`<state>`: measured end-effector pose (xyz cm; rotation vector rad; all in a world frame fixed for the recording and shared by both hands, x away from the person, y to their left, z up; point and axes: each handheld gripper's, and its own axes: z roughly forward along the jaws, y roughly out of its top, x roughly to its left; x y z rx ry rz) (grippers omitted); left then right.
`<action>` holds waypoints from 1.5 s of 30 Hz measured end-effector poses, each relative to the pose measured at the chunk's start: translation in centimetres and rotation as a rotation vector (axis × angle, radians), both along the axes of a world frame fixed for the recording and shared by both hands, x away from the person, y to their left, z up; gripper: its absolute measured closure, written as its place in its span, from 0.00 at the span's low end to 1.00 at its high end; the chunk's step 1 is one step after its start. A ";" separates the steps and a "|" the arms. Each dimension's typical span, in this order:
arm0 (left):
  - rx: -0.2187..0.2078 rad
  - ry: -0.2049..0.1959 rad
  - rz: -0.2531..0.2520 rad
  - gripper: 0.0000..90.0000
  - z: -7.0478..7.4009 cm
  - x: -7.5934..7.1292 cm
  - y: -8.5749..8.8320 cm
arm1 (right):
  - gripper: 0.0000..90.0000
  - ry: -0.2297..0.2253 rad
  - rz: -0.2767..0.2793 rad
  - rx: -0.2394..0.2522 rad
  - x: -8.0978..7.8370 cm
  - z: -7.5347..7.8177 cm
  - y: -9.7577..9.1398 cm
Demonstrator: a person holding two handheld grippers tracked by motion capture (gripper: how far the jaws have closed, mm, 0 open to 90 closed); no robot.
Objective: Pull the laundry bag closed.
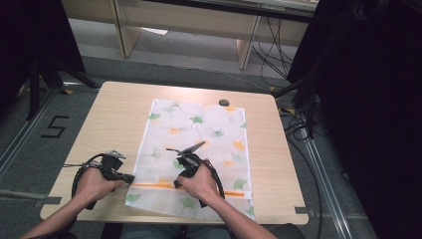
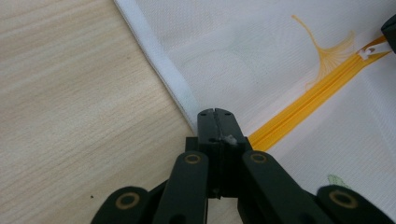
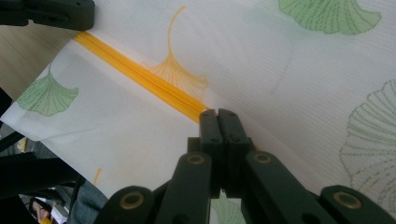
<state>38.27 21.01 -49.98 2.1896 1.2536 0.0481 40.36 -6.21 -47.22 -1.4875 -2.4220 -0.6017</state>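
Crosswise, the orange zipper (image 3: 140,77) runs between both — left hand-held gripper (image 2: 215,114) pinching its end, right hand-held gripper (image 3: 218,114) clamped mid-line.

Matt woven cloth bag (image 1: 199,149) with seemingly plastic zipper (image 2: 308,105) on smooth wood-grain table (image 1: 114,119).

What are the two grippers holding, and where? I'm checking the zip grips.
Left gripper: pouch's left edge at the orange zip. Right gripper: likely the zip's pull.

I read this as a lab recording bay: bare wooden worktop (image 1: 114,114) mid-frame, black curtains (image 1: 378,99) at both sides, loose cables (image 1: 293,124) on grey floor, taped "5" marker (image 1: 53,127) at left, floor rails (image 1: 323,174).
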 end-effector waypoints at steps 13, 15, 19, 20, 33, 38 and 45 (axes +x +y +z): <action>-0.003 -0.001 0.004 1.00 0.0 0.0 0.0 | 1.00 -0.008 -0.011 -0.011 0.1 0.0 -1.1; 0.010 0.002 -0.010 1.00 0.0 0.0 0.1 | 1.00 0.003 -0.025 -0.010 0.0 0.1 -1.3; 0.000 -0.001 0.001 1.00 0.0 0.0 0.0 | 1.00 0.008 -0.020 -0.002 0.0 0.1 -1.5; 0.014 0.004 -0.016 1.00 0.1 0.0 0.1 | 1.00 0.001 -0.012 -0.004 0.0 0.1 -1.5; 0.012 0.000 -0.003 1.00 0.0 0.0 0.0 | 1.00 0.024 -0.041 -0.008 -0.1 0.0 -2.4; 0.014 0.001 -0.014 1.00 0.1 0.0 0.1 | 1.00 -0.010 -0.023 -0.010 0.0 -0.2 -2.8; 0.014 0.000 -0.013 1.00 0.1 0.0 0.1 | 1.00 0.014 -0.065 -0.015 -0.2 0.0 -3.3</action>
